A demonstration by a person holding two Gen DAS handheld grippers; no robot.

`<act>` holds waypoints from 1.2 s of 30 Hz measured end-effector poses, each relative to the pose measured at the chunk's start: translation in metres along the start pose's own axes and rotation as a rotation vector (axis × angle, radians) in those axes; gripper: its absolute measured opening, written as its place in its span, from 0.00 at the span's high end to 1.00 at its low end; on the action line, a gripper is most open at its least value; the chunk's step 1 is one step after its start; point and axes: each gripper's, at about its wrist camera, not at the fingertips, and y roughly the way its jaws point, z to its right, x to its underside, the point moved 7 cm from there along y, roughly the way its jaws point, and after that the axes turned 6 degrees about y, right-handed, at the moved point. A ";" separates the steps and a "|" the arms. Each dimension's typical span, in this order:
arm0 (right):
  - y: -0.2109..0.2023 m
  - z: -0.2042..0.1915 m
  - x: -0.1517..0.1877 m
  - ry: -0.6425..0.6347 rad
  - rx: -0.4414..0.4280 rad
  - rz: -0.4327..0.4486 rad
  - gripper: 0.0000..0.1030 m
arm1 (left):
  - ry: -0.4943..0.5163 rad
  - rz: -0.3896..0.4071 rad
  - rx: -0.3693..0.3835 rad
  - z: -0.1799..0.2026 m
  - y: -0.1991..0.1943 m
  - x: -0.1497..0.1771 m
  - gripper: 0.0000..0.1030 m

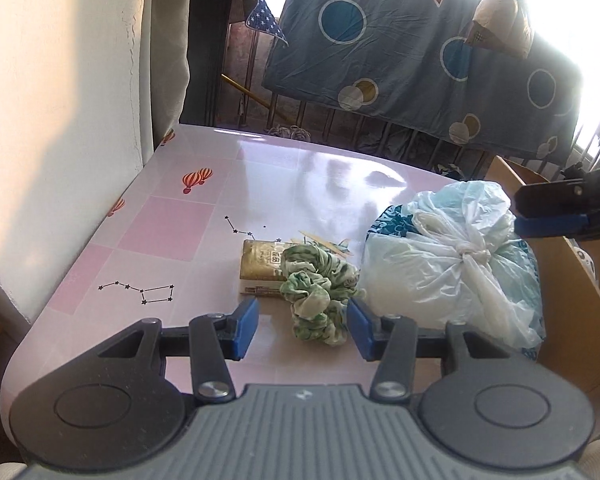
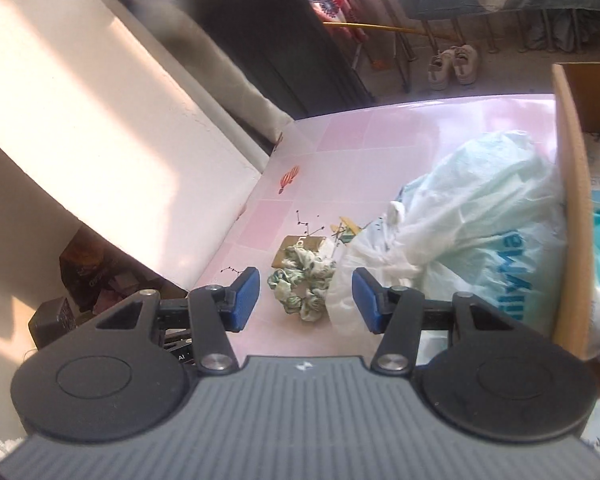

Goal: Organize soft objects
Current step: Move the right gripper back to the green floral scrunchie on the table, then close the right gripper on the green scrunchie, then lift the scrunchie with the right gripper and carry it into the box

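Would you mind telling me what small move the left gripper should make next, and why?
Probably ease the left gripper forward and down over the green-and-white fabric scrunchie. Its blue fingers stand apart with nothing between them, and the scrunchie lies loose on the pink checked tabletop just ahead, partly over a gold tissue packet, beside the knotted white plastic bag.

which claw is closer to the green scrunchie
Left. The left claw sits open right at the green scrunchie, pads flanking it. The right claw is open, farther back above it.
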 end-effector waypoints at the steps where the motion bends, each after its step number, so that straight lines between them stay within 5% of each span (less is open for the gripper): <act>1: 0.013 -0.007 -0.004 -0.019 -0.009 -0.013 0.51 | 0.003 -0.007 0.007 0.001 0.007 -0.003 0.52; 7: 0.106 -0.038 -0.025 -0.055 -0.049 -0.143 0.51 | 0.023 -0.065 0.031 0.003 0.043 -0.008 0.57; 17: 0.205 -0.033 -0.026 -0.131 0.072 -0.295 0.51 | 0.028 -0.141 0.023 -0.001 0.078 0.000 0.79; 20: 0.218 -0.028 -0.022 -0.140 0.109 -0.305 0.54 | 0.011 -0.144 0.024 -0.002 0.079 0.003 0.85; 28: 0.215 -0.019 -0.008 -0.125 0.135 -0.307 0.80 | -0.010 -0.118 0.048 0.000 0.063 0.000 0.89; 36: 0.174 -0.035 -0.012 -0.085 0.083 -0.221 0.86 | 0.002 -0.022 0.089 0.013 0.017 -0.019 0.89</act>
